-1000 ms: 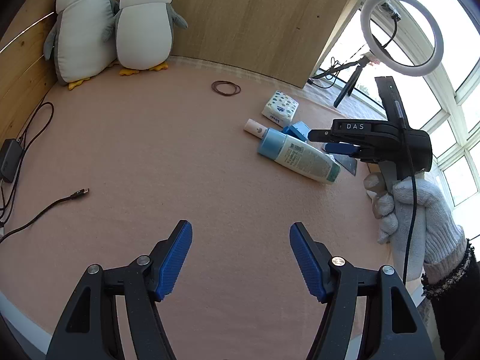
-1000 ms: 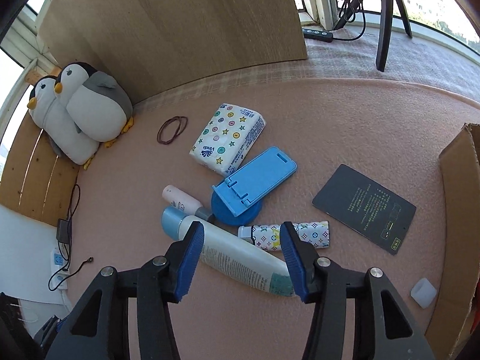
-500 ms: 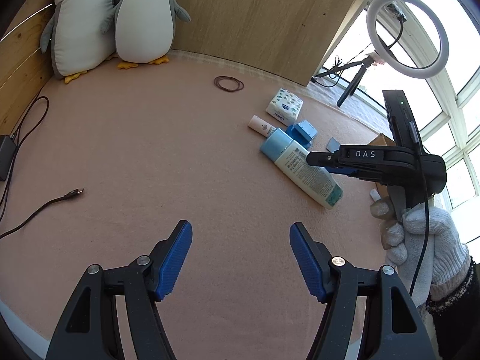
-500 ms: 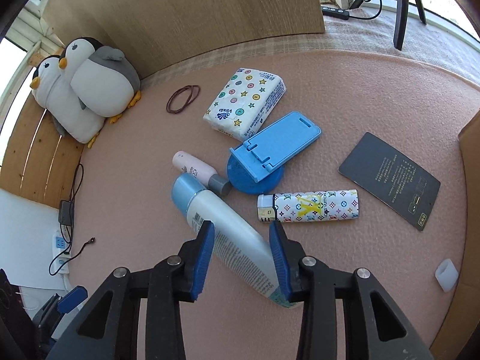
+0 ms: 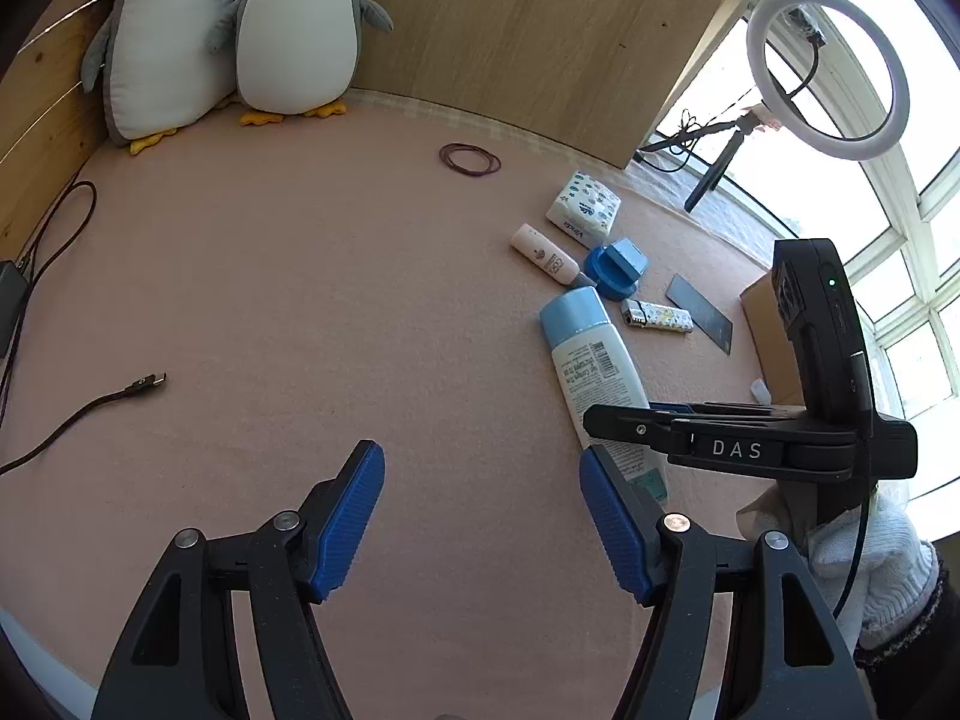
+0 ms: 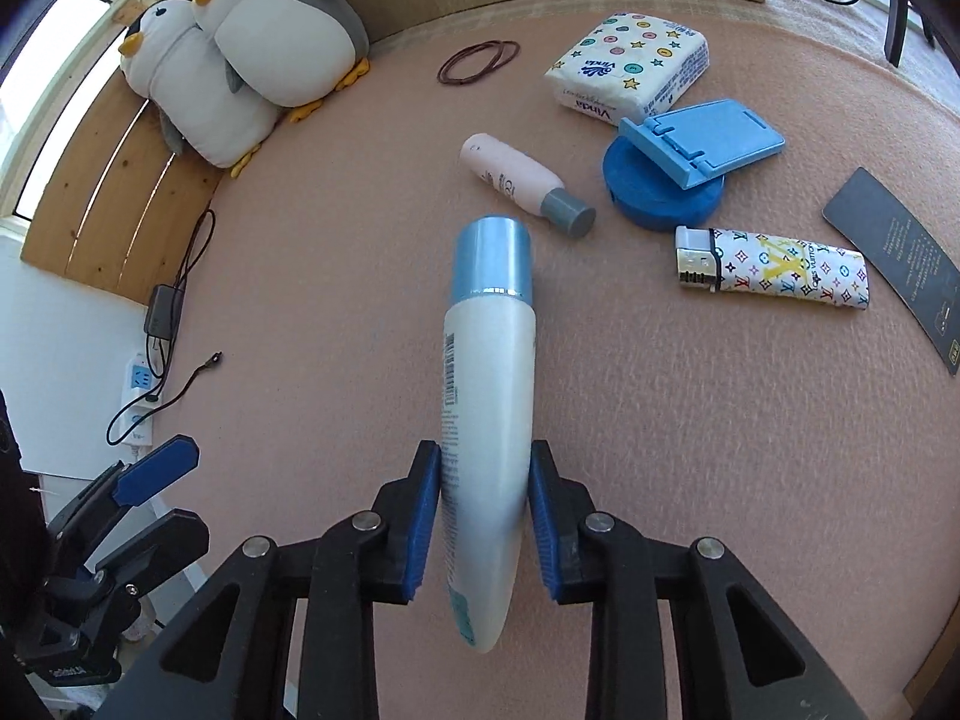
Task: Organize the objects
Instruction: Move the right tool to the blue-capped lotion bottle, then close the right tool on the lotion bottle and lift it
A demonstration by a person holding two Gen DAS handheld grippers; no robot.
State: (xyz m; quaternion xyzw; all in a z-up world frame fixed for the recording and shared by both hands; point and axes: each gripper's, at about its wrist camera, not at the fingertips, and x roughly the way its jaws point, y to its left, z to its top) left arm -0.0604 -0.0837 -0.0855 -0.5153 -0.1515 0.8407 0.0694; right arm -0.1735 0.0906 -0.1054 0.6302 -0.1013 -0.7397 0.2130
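Right wrist view shows my right tongs point(image 6: 483, 516) clamping the bottle point(image 6: 489, 372) near its base, so lift level while my left tongs point(image 5: 480, 516) gape empty.

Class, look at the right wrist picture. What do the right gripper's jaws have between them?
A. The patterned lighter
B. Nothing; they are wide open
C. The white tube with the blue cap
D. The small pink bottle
C: the right gripper has its blue jaws pressed against both sides of the white tube with the blue cap, while the lighter and pink bottle lie apart.
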